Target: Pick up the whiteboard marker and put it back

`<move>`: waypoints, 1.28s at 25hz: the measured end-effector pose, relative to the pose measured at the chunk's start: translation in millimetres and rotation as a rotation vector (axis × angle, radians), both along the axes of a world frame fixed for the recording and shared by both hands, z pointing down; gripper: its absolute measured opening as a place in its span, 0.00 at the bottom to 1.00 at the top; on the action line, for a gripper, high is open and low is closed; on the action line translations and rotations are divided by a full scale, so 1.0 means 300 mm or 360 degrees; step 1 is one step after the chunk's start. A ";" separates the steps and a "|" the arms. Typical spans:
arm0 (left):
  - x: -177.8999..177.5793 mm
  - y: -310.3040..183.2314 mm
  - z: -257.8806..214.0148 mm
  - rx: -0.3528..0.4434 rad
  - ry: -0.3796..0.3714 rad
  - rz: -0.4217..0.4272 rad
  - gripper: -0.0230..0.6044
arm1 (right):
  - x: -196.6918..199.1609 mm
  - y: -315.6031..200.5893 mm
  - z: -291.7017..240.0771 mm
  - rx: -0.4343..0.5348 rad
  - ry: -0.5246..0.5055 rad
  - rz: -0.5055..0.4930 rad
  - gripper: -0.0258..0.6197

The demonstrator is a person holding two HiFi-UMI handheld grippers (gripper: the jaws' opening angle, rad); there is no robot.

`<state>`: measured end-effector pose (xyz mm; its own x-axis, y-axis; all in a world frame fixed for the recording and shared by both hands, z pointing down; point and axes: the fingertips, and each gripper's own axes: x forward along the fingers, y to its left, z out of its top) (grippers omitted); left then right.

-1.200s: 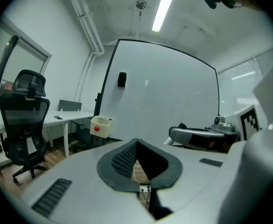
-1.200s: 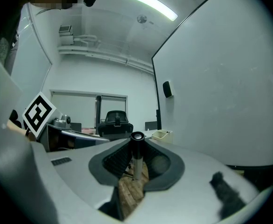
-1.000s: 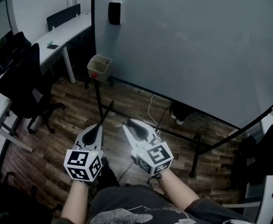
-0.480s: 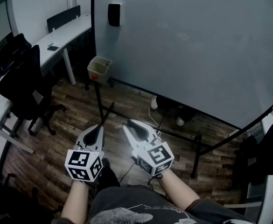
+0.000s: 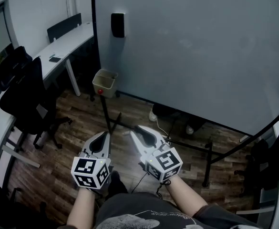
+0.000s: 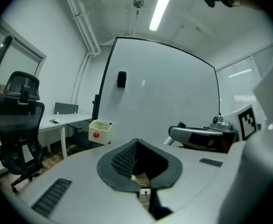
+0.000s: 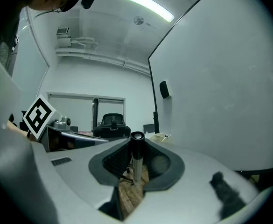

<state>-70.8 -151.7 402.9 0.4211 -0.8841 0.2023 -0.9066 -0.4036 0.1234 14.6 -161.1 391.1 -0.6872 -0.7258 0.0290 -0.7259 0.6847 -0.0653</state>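
R tool (image 5: 140, 130): clamped on marker (image 7: 136, 158), black end up | L tool (image 5: 103, 136): jaws together, empty | marker prob. light, stiff, smooth, may slip; best to grab its middle, soft squeeze | board (image 5: 201, 46) ahead

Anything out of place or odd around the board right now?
Nothing is spilled or damaged. The marker stands upright, clamped in the right tongs. One oddity: a pair of shoes shows beneath the whiteboard, so someone seems to be standing behind it.
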 end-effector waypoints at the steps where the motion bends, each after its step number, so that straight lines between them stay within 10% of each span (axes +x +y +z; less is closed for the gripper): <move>1: -0.005 -0.020 -0.003 0.0003 0.0002 0.0001 0.06 | -0.004 -0.021 -0.004 0.0002 -0.0003 0.0004 0.18; 32: -0.272 -0.651 -0.043 0.0024 0.0019 0.0065 0.06 | -0.253 -0.672 -0.116 0.0084 -0.0019 0.0106 0.17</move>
